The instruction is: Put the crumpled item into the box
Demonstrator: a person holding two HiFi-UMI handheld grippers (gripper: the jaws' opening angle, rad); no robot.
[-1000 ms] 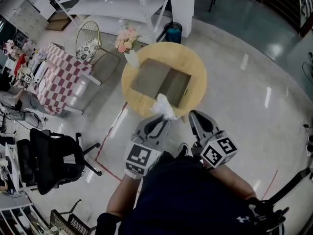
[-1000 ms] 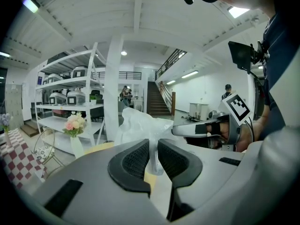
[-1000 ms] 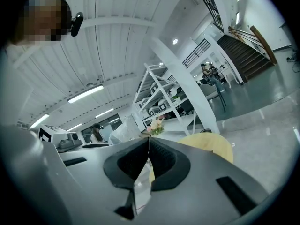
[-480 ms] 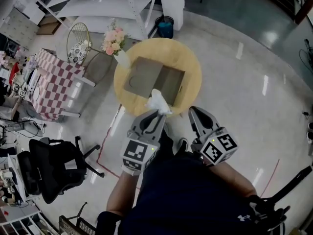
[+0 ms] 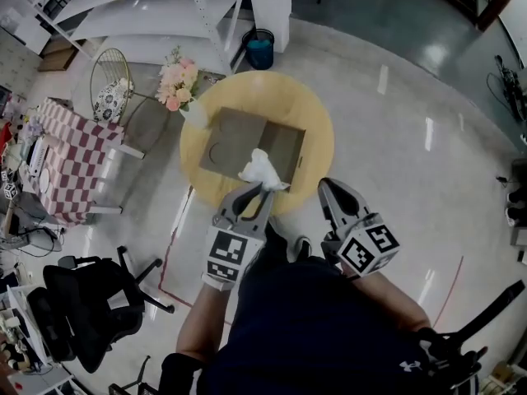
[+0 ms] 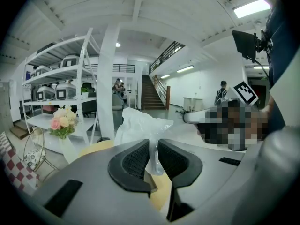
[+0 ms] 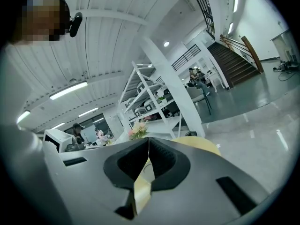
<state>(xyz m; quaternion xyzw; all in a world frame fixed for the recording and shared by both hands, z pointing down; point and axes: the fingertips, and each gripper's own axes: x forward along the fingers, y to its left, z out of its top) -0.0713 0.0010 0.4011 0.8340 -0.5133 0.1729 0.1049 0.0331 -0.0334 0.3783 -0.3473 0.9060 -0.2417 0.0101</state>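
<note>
A crumpled white plastic item (image 5: 262,169) (image 6: 140,125) is pinched between the pads of my left gripper (image 5: 258,189) (image 6: 153,161), which is shut on it. In the head view it hangs over the near edge of an open cardboard box (image 5: 284,148) that lies on a round yellow table (image 5: 317,122). One flap of the box (image 5: 226,142) lies spread to the left. My right gripper (image 5: 329,194) (image 7: 148,159) is held just short of the table's near right edge, its jaws shut with nothing between them.
A vase of pink flowers (image 5: 173,85) (image 6: 60,121) stands at the table's left edge. Behind are a blue bin (image 5: 260,49), white shelving (image 5: 156,15) and a pillar. A wire chair (image 5: 111,89), a checked table (image 5: 58,159) and a black office chair (image 5: 82,311) lie to the left.
The left gripper with the crumpled item has come forward over the table toward the box. The table and box sit nearer in the head view. The right gripper has barely moved.
</note>
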